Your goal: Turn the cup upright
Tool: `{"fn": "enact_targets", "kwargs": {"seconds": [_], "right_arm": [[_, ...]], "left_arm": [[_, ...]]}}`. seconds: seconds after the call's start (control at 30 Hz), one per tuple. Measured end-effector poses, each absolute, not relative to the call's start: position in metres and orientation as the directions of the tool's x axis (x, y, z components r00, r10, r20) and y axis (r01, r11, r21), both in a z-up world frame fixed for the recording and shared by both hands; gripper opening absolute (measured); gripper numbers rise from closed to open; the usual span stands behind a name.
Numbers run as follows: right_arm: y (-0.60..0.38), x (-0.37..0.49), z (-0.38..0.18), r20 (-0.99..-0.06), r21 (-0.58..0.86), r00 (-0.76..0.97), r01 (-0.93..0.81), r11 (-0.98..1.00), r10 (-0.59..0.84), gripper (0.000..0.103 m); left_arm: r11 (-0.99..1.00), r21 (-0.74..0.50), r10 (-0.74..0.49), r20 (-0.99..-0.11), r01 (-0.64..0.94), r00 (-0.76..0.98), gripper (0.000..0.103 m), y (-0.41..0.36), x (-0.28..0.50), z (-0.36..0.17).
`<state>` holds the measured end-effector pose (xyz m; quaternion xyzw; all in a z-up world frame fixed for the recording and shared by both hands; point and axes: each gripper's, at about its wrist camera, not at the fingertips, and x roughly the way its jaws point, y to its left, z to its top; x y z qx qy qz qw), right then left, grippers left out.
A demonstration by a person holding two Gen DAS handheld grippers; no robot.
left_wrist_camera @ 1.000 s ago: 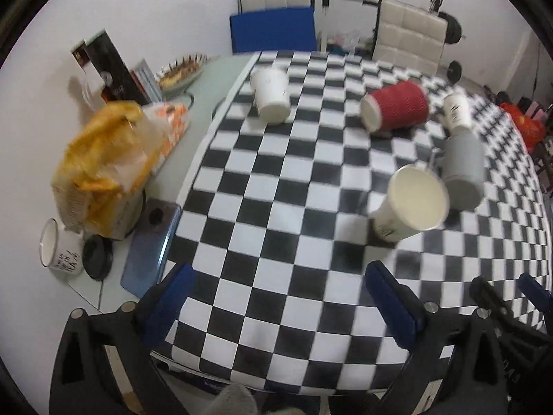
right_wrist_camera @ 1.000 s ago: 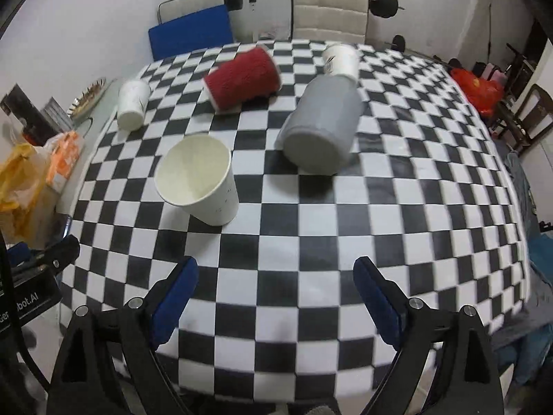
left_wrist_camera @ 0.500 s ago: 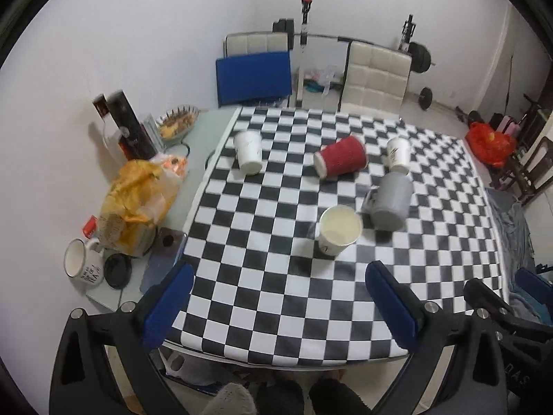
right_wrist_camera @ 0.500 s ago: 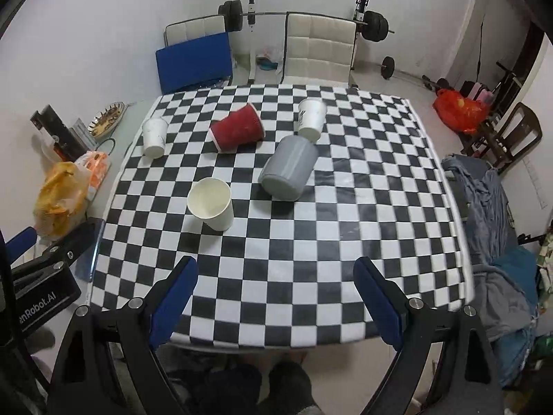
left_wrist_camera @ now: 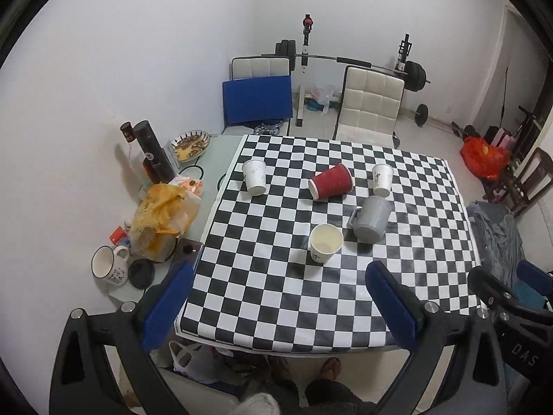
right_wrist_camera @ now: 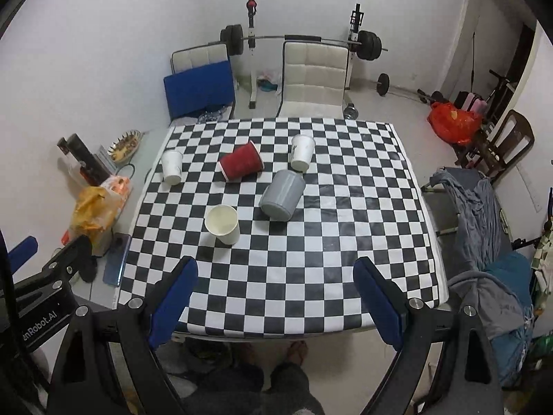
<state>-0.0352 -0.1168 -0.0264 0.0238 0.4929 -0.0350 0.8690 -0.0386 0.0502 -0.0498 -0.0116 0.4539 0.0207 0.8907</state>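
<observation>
A white paper cup [left_wrist_camera: 325,242] [right_wrist_camera: 223,224] stands upright, mouth up, near the middle of the checkered table [left_wrist_camera: 283,314] [right_wrist_camera: 311,276]. A red ribbed cup [left_wrist_camera: 331,181] [right_wrist_camera: 241,165] lies on its side. A grey mug [left_wrist_camera: 370,219] [right_wrist_camera: 281,194] lies on its side. Two more white paper cups stand bottom up at the far left [left_wrist_camera: 254,177] [right_wrist_camera: 171,166] and far right [left_wrist_camera: 382,180] [right_wrist_camera: 302,152]. My left gripper [left_wrist_camera: 280,297] and right gripper [right_wrist_camera: 274,294] are both open and empty, high above the table's near edge.
Left of the table a side surface holds a yellow bag [left_wrist_camera: 162,219], a white mug [left_wrist_camera: 107,266], a phone [right_wrist_camera: 116,263], dark tubes [left_wrist_camera: 152,154] and a snack dish [left_wrist_camera: 190,140]. Chairs [right_wrist_camera: 312,76] and a barbell rack stand behind. Clothes [right_wrist_camera: 480,207] lie on the right.
Both grippers have pulled back and risen far from the table, so the whole table and room now show. The cups have not moved. Both stay open.
</observation>
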Motion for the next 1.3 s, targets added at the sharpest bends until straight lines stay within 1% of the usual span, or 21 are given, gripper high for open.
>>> {"fn": "enact_targets", "kwargs": {"seconds": [0.3, 0.7, 1.3], "right_arm": [[-0.113, -0.046, 0.012, -0.845, -0.006, 0.532, 0.085, 0.996, -0.051, 0.093], [-0.104, -0.050, 0.029, -0.848, -0.032, 0.524, 0.098, 0.995, -0.079, 0.093], [-0.101, -0.049, 0.032, -0.847, -0.035, 0.524, 0.100, 0.994, -0.083, 0.093]], "left_arm": [[0.998, 0.013, 0.052, -0.795, -0.069, 0.605, 0.102, 0.052, -0.048, -0.026], [0.995, 0.037, 0.088, -0.790, -0.096, 0.607, 0.102, 0.053, -0.052, -0.014], [0.993, 0.043, 0.100, -0.789, -0.109, 0.607, 0.102, 0.052, -0.056, -0.012]]}}
